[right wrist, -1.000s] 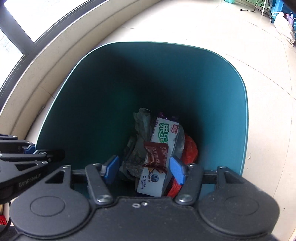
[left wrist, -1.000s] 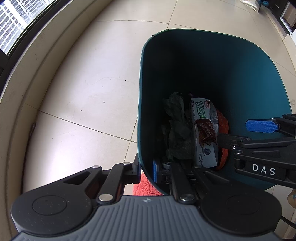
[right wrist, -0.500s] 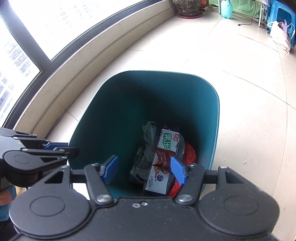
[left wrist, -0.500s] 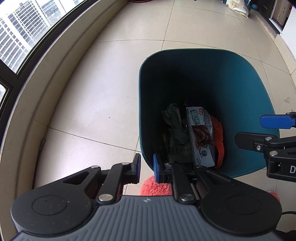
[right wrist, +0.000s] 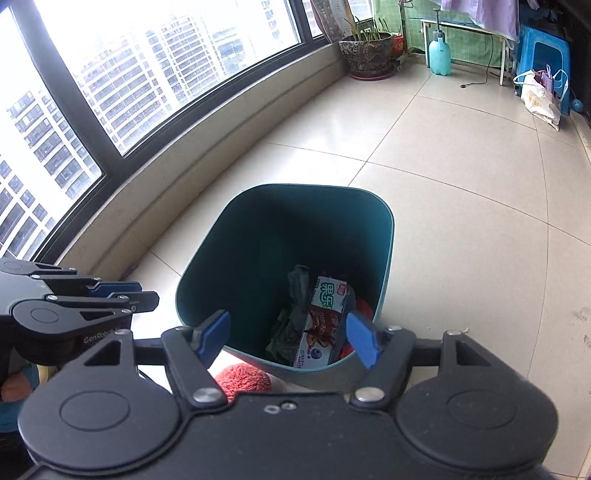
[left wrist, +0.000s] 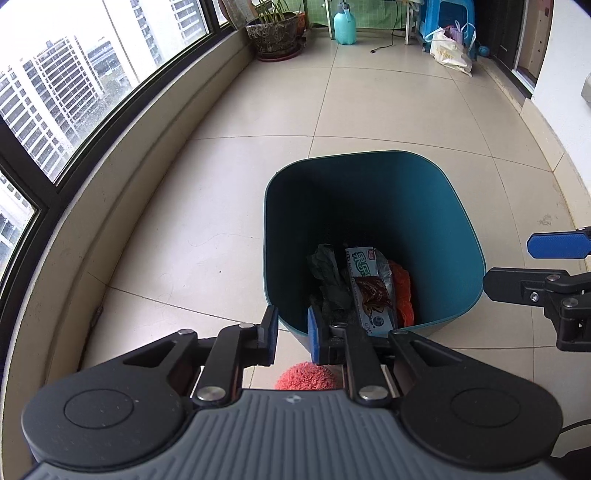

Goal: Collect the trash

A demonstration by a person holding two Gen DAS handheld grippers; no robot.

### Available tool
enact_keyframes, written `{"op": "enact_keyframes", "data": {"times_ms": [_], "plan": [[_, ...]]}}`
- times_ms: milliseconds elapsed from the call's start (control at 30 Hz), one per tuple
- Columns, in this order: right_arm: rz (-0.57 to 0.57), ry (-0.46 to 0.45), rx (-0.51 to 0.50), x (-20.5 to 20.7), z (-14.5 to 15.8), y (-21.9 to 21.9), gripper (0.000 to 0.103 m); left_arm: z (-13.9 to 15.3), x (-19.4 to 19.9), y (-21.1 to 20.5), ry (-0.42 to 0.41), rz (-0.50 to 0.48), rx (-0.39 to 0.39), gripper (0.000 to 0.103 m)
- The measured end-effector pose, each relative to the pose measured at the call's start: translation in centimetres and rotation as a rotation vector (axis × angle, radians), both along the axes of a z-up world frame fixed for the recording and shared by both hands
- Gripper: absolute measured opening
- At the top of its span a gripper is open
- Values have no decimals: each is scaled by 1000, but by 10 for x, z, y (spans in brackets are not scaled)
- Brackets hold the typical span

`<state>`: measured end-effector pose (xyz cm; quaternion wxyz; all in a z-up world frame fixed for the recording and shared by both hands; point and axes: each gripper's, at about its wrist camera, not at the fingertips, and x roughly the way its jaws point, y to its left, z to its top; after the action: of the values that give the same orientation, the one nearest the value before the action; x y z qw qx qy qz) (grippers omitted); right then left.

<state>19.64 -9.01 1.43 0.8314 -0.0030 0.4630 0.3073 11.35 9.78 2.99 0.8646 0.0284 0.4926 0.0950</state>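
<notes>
A pale tiled floor (left wrist: 258,155) ran along a curved window (right wrist: 155,70) with tower blocks outside. At the far end stood a potted plant (right wrist: 367,51), a turquoise spray bottle (left wrist: 344,25), a blue stool (right wrist: 541,55) and a white bag (left wrist: 448,51).

The teal bin (left wrist: 417,206) stood on the tiles, open-topped. At its bottom lay the trash: a dark crumpled bag (left wrist: 328,273), a white snack box with green print (right wrist: 325,325), a brown wrapper (left wrist: 375,291) lying on the box, and something orange (left wrist: 402,291) beside it. A red fluffy thing (right wrist: 242,380) lay on the floor just against the bin's near side.

The left gripper (left wrist: 291,334) hung over the bin's near rim with its jaws narrowly apart and opening, nothing between the blue pads. The right gripper (right wrist: 288,334) hung above the same rim, jaws much wider and opening, also empty, the trash showing far below between its fingers. Each tool showed at the edge of the other's view.
</notes>
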Motion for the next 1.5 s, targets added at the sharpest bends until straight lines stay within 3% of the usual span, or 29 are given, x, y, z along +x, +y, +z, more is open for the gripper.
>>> {"op": "enact_keyframes", "data": {"times_ms": [67, 133, 200, 333, 600, 833, 1200, 1500], "plan": [[-2, -26, 14, -9, 6, -9, 72, 7, -11, -4, -41, -4, -4, 28], [-7, -56, 26, -19, 13, -17, 75, 15, -22, -7, -86, -2, -12, 50], [-7, -87, 38, -29, 19, -24, 77, 22, -33, -11, -139, -3, -17, 65], [-17, -154, 69, -51, 30, -34, 85, 35, -52, -20, -234, -13, -21, 77], [-53, -284, 110, -83, 38, -45, 103, 37, -81, -35, -333, -24, -19, 83], [-121, -351, 121, -101, 36, -52, 103, 37, -101, -44, -364, -35, -46, 84], [-190, -439, 106, -115, 27, -55, 103, 33, -112, -57, -399, -53, -20, 84], [-213, -430, 79, -112, 20, -55, 103, 33, -116, -58, -400, -83, -46, 85]]}}
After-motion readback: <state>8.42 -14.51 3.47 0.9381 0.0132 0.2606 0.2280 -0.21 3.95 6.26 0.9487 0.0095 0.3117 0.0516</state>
